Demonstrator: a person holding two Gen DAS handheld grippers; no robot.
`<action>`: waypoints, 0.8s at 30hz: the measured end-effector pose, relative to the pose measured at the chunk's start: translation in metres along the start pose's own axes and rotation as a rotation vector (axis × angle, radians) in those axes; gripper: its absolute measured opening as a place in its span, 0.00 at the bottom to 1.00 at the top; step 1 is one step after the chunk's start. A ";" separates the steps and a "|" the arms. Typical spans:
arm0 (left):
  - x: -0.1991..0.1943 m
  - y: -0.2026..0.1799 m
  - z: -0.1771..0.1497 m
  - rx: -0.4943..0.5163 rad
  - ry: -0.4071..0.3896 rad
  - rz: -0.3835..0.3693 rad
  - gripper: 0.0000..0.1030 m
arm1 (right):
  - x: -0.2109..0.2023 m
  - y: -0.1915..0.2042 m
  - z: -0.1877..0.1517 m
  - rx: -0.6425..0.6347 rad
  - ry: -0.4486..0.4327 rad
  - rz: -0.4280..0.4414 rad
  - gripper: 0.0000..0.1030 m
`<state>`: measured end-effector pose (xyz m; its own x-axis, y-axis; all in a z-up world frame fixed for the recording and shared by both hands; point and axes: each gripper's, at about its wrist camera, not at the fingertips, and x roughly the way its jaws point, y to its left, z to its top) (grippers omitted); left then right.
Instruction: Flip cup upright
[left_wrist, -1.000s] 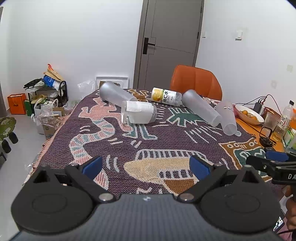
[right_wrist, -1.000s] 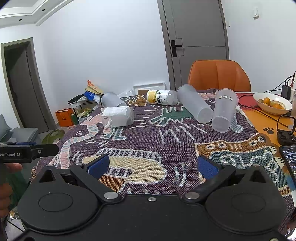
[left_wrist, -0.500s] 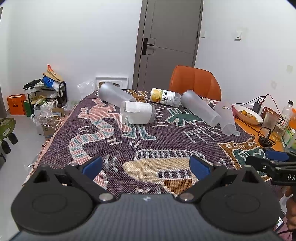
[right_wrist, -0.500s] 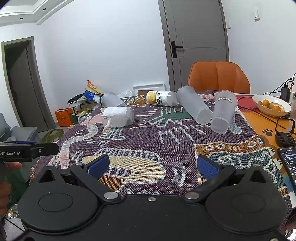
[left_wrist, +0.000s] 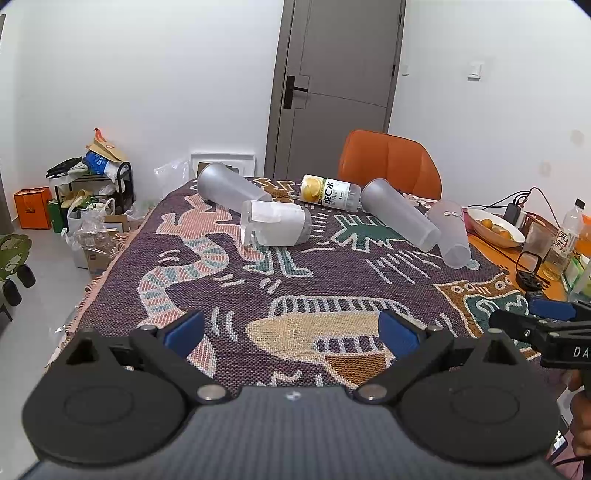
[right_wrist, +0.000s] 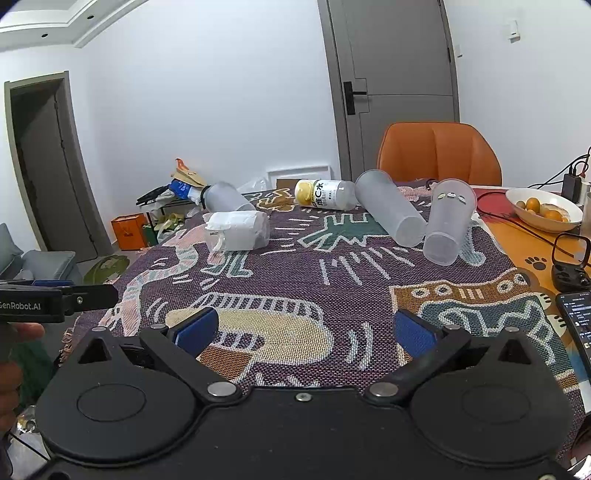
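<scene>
Nothing is done yet: both the left gripper (left_wrist: 291, 330) and right gripper (right_wrist: 304, 328) hover spread wide and empty, while the frosted translucent plastic cup (right_wrist: 447, 226), right of centre, lies tipped on the patterned woven tablecloth (right_wrist: 295, 280).

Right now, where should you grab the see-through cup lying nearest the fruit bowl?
Grip the cup across its middle, fingers either side of the round wall. It lies tipped over, narrow base toward the right hand-held gripper, which is open and nearest. Probably come from above, then swing the base down.
</scene>
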<state>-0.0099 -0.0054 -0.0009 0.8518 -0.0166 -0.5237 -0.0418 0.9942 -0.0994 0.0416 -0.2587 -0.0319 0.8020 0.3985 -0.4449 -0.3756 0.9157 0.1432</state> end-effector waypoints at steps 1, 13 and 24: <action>0.000 0.000 0.000 0.001 -0.001 0.000 0.96 | 0.000 0.000 0.000 0.000 -0.001 0.001 1.00; 0.007 0.002 0.003 0.000 0.010 -0.002 0.97 | 0.003 -0.006 0.004 0.018 0.004 0.003 1.00; 0.025 0.011 0.008 -0.013 0.037 -0.012 0.97 | 0.020 -0.008 0.007 0.022 0.036 0.001 1.00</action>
<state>0.0147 0.0063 -0.0086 0.8323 -0.0324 -0.5534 -0.0388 0.9925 -0.1163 0.0640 -0.2576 -0.0363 0.7844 0.3978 -0.4759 -0.3657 0.9163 0.1632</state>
